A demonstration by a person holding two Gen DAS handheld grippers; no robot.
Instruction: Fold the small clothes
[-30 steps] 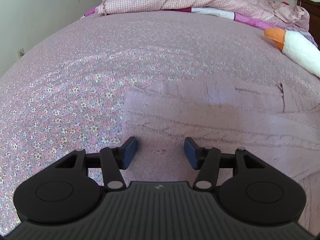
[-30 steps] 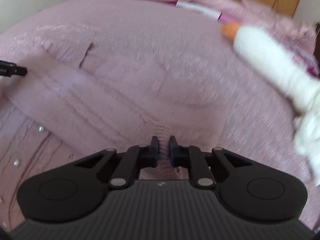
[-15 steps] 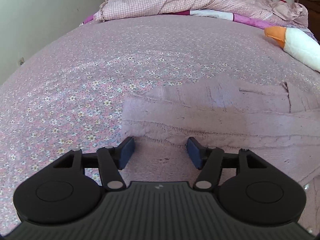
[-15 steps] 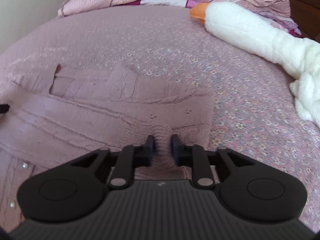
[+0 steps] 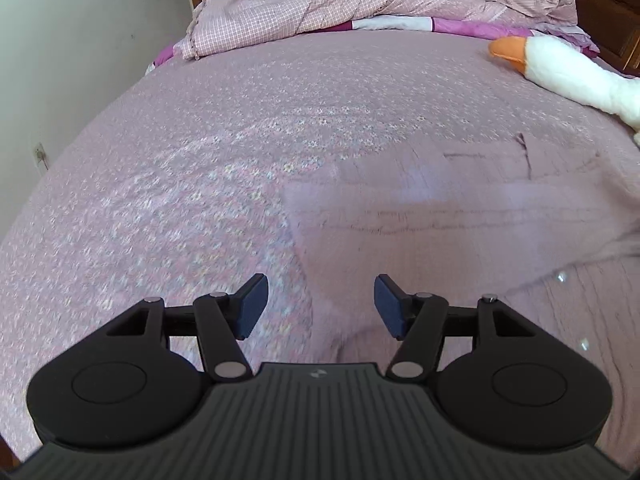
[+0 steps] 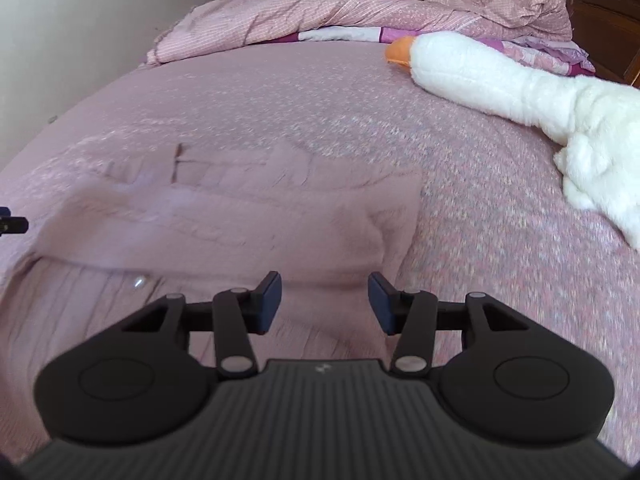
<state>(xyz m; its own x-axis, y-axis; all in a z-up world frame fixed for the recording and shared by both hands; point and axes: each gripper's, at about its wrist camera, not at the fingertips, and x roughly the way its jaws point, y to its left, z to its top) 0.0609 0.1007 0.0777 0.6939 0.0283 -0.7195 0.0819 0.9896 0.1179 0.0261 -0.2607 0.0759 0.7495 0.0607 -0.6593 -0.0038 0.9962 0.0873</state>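
Pink knit cardigan (image 5: 460, 216) lying flat on the bed, both my grippers spread wide above it.

It lies on the floral bedspread (image 5: 224, 152) with a sleeve folded across its body — my left gripper (image 5: 320, 308) hovers over its left edge, my right gripper (image 6: 324, 302) over its right edge, jaws parted and holding nothing. A white plush goose (image 6: 500, 72) lies well apart to the right, a rumpled checked quilt (image 5: 328, 12) at the far end.

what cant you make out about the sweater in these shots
- Sweater, left wrist view: knit pattern smeared by motion blur; right part cut off by the frame edge.
- Sweater's near hem, right wrist view: hidden behind the right tongs body.
- Buttons: blurred glints, number unclear.
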